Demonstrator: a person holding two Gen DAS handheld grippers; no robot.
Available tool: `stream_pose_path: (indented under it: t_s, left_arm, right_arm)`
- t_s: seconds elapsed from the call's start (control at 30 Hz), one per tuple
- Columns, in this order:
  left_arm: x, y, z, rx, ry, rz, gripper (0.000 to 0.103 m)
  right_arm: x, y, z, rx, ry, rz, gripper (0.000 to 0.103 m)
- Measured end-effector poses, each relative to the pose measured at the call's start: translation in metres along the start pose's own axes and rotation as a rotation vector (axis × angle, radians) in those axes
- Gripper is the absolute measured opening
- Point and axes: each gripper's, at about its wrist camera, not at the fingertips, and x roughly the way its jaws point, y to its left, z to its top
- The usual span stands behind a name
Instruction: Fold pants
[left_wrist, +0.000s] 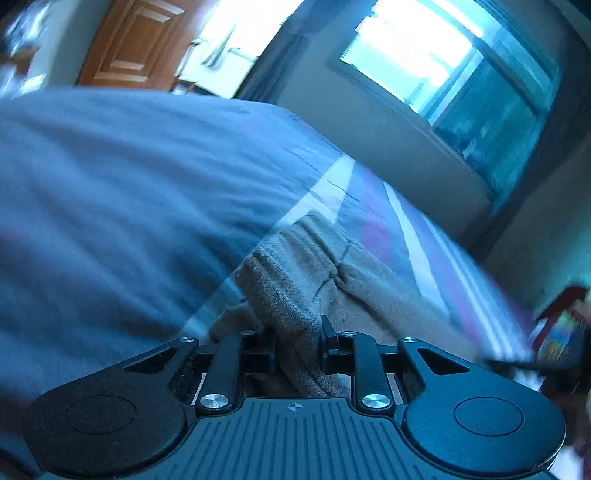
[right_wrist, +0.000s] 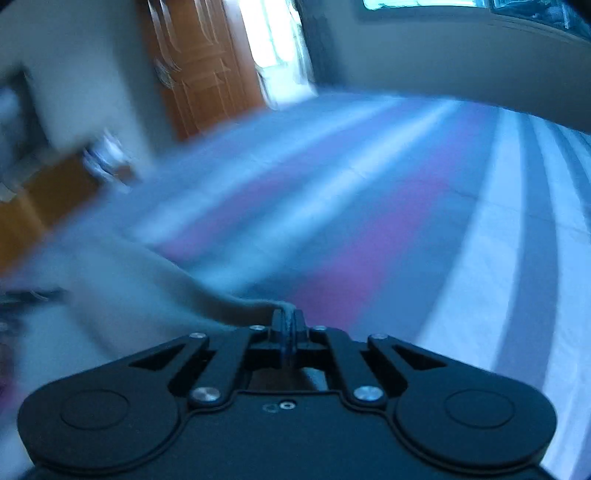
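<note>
The beige fleece pants (left_wrist: 314, 266) lie on a striped bed cover (left_wrist: 417, 243), their ribbed waistband toward me. My left gripper (left_wrist: 297, 332) is shut on a thick bunch of the waistband, which fills the gap between its fingers. In the right wrist view my right gripper (right_wrist: 288, 317) is shut on a thin edge of the pants (right_wrist: 155, 291), which trail away to the left, lifted off the bed (right_wrist: 369, 206). Both views are blurred by motion.
A grey-blue blanket (left_wrist: 129, 192) covers the bed's left part. A wooden door (left_wrist: 136, 40) and a bright doorway stand beyond the bed. A window (left_wrist: 461, 74) is in the far wall. A wooden cabinet (right_wrist: 44, 206) is at the left.
</note>
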Motion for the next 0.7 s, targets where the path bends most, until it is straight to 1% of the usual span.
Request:
stream_pose_path:
  t_s: [0.03,0.07,0.13,0.17,0.2,0.23,0.3,0.33,0.37,0.4,0.43,0.47,0.5,0.53,0.57,0.6,0.67,0.7]
  left_arm:
    - [-0.002,-0.001,0.001,-0.005,0.006,-0.005,0.024]
    - [-0.006,-0.001,0.002,0.004,0.011,-0.011,0.024]
    - [-0.021,-0.002,0.003,0.021,0.014,-0.015,0.027]
    - [-0.031,-0.002,0.004,0.026,0.007,-0.008,0.029]
    - [-0.046,-0.007,0.004,0.047,-0.028,0.029,0.031]
    - [-0.058,-0.016,0.004,0.08,-0.071,0.048,0.031]
    - [-0.068,-0.041,0.007,0.175,-0.103,0.038,0.031]
    - [-0.065,-0.059,0.007,0.244,-0.092,0.023,0.031]
    - [-0.055,-0.076,0.005,0.306,-0.053,0.002,0.031]
    - [-0.042,-0.088,0.003,0.352,0.006,0.003,0.035]
    - [-0.024,-0.097,-0.002,0.404,0.082,0.023,0.037]
    - [-0.009,-0.099,-0.007,0.425,0.132,0.058,0.037]
    - [0.002,-0.094,-0.011,0.406,0.176,0.085,0.037]
    - [0.006,-0.082,-0.014,0.343,0.191,0.071,0.037]
    - [0.004,-0.076,-0.015,0.299,0.178,0.051,0.037]
    - [0.0,-0.07,-0.015,0.273,0.172,0.037,0.037]
    - [-0.006,-0.066,-0.02,0.268,0.162,0.024,0.037]
    - [-0.007,-0.065,-0.023,0.278,0.158,0.025,0.037]
  right_arm:
    - [0.011,0.003,-0.006,-0.002,0.049,-0.004,0.002]
    - [0.008,0.007,-0.01,-0.004,0.021,-0.019,0.003]
    - [-0.009,0.004,-0.012,0.059,-0.043,-0.033,0.014]
    - [-0.026,0.007,-0.014,0.065,-0.095,-0.075,0.02]
    - [-0.043,0.009,-0.018,0.058,-0.141,-0.101,0.024]
    - [-0.058,0.012,-0.024,0.053,-0.18,-0.109,0.028]
    - [-0.086,0.021,-0.042,0.063,-0.233,-0.103,0.046]
    - [-0.094,0.027,-0.052,0.068,-0.249,-0.091,0.049]
    - [-0.096,0.031,-0.058,0.075,-0.248,-0.078,0.051]
    - [-0.092,0.036,-0.063,0.092,-0.238,-0.064,0.053]
    - [-0.087,0.038,-0.066,0.126,-0.223,-0.045,0.056]
    - [-0.086,0.034,-0.072,0.176,-0.2,-0.037,0.057]
    - [-0.086,0.028,-0.079,0.205,-0.183,-0.057,0.057]
    - [-0.089,0.017,-0.088,0.238,-0.162,-0.096,0.056]
    - [-0.097,0.002,-0.099,0.287,-0.151,-0.129,0.052]
    - [-0.115,-0.019,-0.114,0.346,-0.173,-0.136,0.051]
    - [-0.157,-0.056,-0.147,0.45,-0.212,-0.187,0.05]
    - [-0.181,-0.076,-0.168,0.485,-0.229,-0.219,0.047]
